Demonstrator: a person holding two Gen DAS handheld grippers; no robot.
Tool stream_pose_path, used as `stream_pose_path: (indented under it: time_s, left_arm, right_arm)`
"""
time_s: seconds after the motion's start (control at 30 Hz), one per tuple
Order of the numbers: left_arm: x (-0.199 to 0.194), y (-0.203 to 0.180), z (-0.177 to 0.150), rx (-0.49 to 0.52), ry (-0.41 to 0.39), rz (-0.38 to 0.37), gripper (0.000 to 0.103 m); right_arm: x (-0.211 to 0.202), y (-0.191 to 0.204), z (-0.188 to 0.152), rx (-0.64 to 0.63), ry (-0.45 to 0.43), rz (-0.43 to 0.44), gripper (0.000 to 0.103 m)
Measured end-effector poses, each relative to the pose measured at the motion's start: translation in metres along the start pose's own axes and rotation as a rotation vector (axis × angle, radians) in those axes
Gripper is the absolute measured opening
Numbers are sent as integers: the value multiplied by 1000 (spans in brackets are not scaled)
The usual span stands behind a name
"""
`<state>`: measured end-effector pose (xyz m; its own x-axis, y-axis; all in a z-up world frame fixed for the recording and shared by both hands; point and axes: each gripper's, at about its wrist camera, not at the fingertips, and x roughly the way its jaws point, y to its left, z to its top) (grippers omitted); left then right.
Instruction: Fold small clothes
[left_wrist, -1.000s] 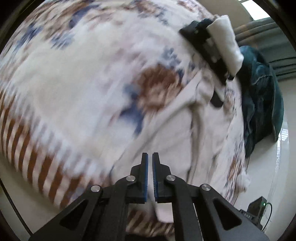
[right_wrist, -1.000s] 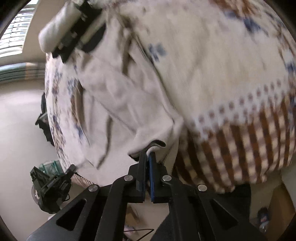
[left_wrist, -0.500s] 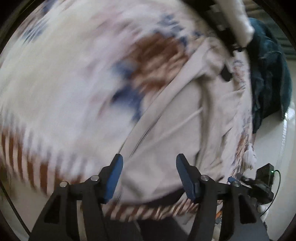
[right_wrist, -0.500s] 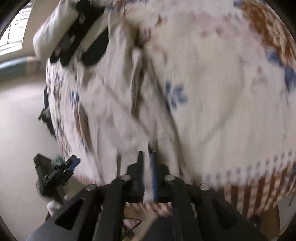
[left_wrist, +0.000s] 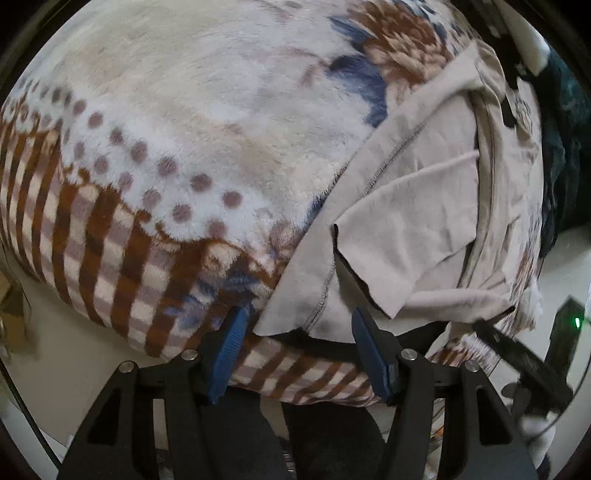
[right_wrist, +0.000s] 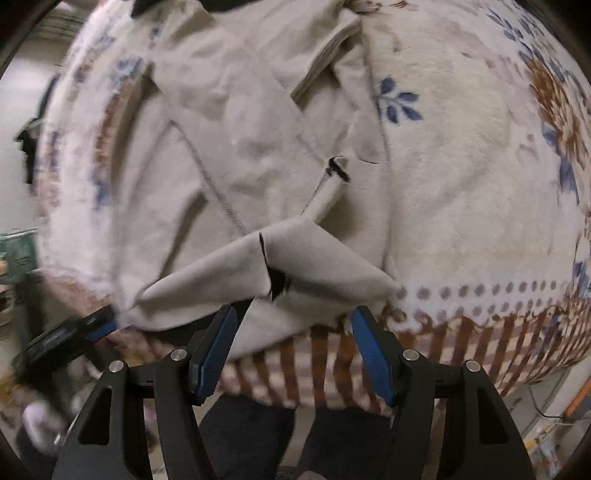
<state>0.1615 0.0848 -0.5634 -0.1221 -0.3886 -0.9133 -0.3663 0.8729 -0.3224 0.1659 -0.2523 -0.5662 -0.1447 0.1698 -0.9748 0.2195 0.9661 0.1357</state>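
A beige garment (left_wrist: 413, 206) lies flat on a fleecy blanket (left_wrist: 184, 140) with brown stripes, dots and blue-brown flowers. In the left wrist view its near hem corner hangs just beyond my left gripper (left_wrist: 299, 332), which is open and empty. In the right wrist view the same garment (right_wrist: 240, 147) has a folded corner flap lying near the blanket's edge, just past my right gripper (right_wrist: 291, 332), which is open and empty. The other gripper shows blurred at the lower left of the right wrist view (right_wrist: 62, 339).
The blanket (right_wrist: 461, 184) drapes over the surface edge close to both grippers. A dark teal cloth heap (left_wrist: 565, 155) lies at the far right. A black device with a green light (left_wrist: 569, 332) stands on the floor at the right.
Both grippers were shut on the garment's edge a second ago. The left opened first, then the right. The garment corners now lie released on the blanket and both grippers have drawn back.
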Motion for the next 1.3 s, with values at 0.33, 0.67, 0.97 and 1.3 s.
stream_pose_path:
  time_s: [0.33,0.67,0.97,1.3]
  left_arm:
    - [17,1,-18,122,66,-11,57]
    - [35,-5,-24,118,76,-60,57]
    - [43,-13,-8,44,13,-58,55]
    - [20,6,-13,100,-35,40,56]
  right_arm:
    - [27,-101,-98,320,115,-175,3]
    - [9,-78,-117,322,47,263,16]
    - [94,-9,-100,624,148,770,47]
    - [102,45,-84,588,64,636,2]
